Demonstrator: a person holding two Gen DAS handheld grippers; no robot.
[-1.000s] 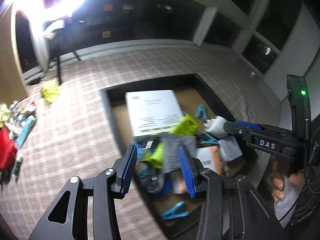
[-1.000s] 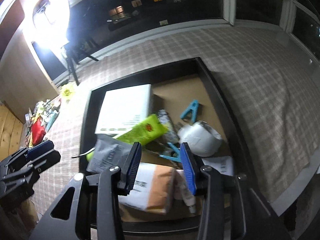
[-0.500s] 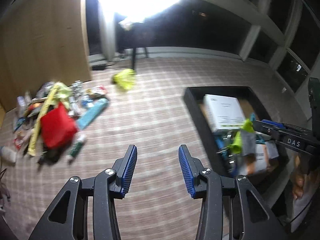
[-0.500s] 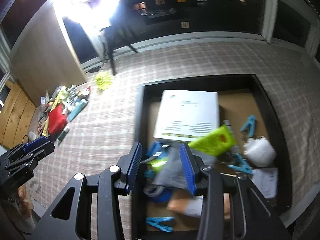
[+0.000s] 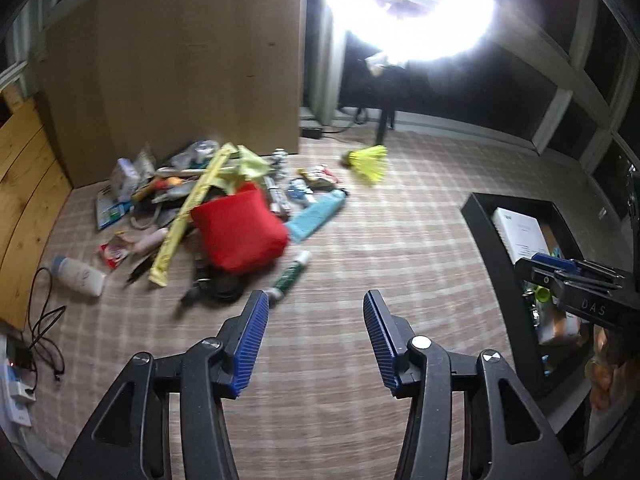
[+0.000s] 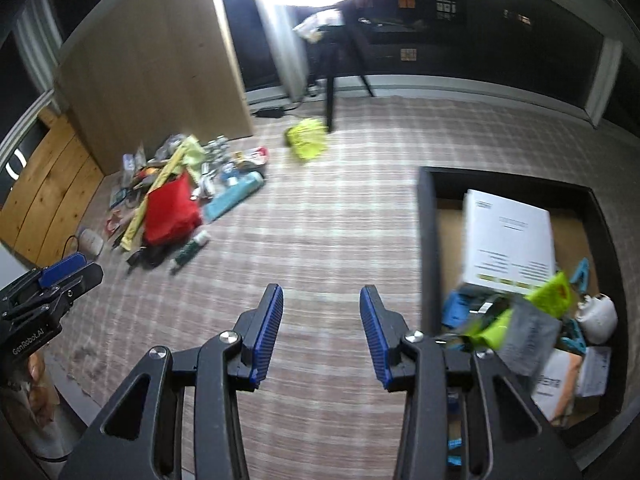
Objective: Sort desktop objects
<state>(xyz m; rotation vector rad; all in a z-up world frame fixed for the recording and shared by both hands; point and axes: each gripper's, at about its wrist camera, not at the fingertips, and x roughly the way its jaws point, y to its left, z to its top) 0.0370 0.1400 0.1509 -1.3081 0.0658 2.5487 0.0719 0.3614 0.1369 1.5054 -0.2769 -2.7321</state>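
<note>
A heap of loose desk items lies on the checked cloth: a red pouch, a long yellow pack, a light blue pack, a green-and-white tube and a white bottle. My left gripper hovers just short of the heap, its jaws opening with nothing between them. To the right stands a black tray holding a white box, blue clips and packets. My right gripper is open and empty over bare cloth left of the tray.
A yellow shuttlecock lies alone behind the heap. A tall wooden panel rises behind it, with a bright ring light and a black stand leg further right. A black cable and white charger lie at the left edge.
Both grippers have swung left, away from over the tray toward the heap of loose items. The left jaws stand a little wider than before; the right jaws look the same.
</note>
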